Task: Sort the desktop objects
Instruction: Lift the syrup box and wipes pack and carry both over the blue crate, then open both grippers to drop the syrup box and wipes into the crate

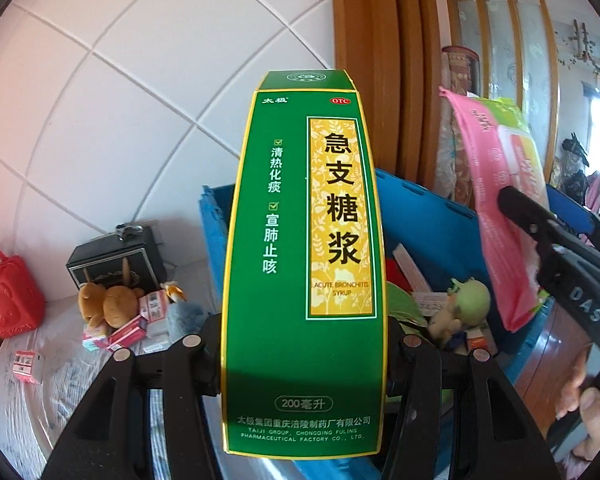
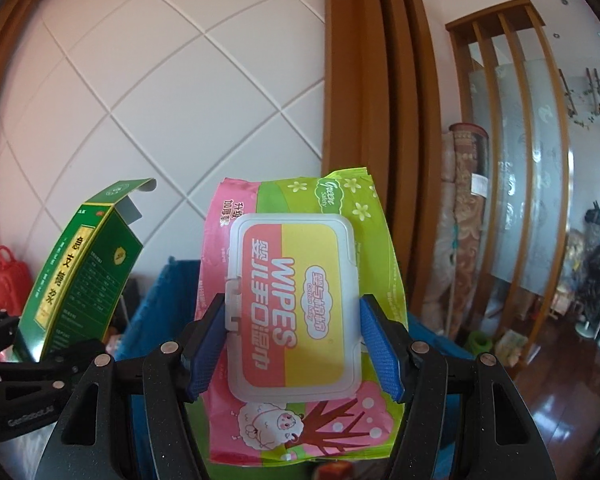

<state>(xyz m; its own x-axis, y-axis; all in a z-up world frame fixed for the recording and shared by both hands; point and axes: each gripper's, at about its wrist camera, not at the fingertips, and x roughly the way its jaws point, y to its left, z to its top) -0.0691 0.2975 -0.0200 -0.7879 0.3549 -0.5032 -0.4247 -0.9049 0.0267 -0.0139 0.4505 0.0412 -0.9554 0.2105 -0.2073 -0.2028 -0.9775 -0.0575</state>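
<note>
Between the fingers of the left gripper point(image 1: 304, 344) stands a green medicine box point(image 1: 304, 264), pinched at its sides, its top flap ajar. Beside it, the right gripper point(image 2: 294, 344) clamps a pack of wipes point(image 2: 300, 312) between blue pads point(image 2: 376, 344). Both are held above a blue crate point(image 1: 416, 196) of odds and ends. Left of the crate, a plush toy point(image 1: 108, 300) and small boxes point(image 1: 128, 334) lie on the table point(image 1: 52, 392).

The right gripper point(image 2: 292, 344) clamps a pack of baby wipes point(image 2: 300, 300) by the sides, blue pads against it, held up over a blue crate point(image 2: 156, 312). To the left, a green medicine box point(image 2: 80, 268) tilts, top flap open.
</note>
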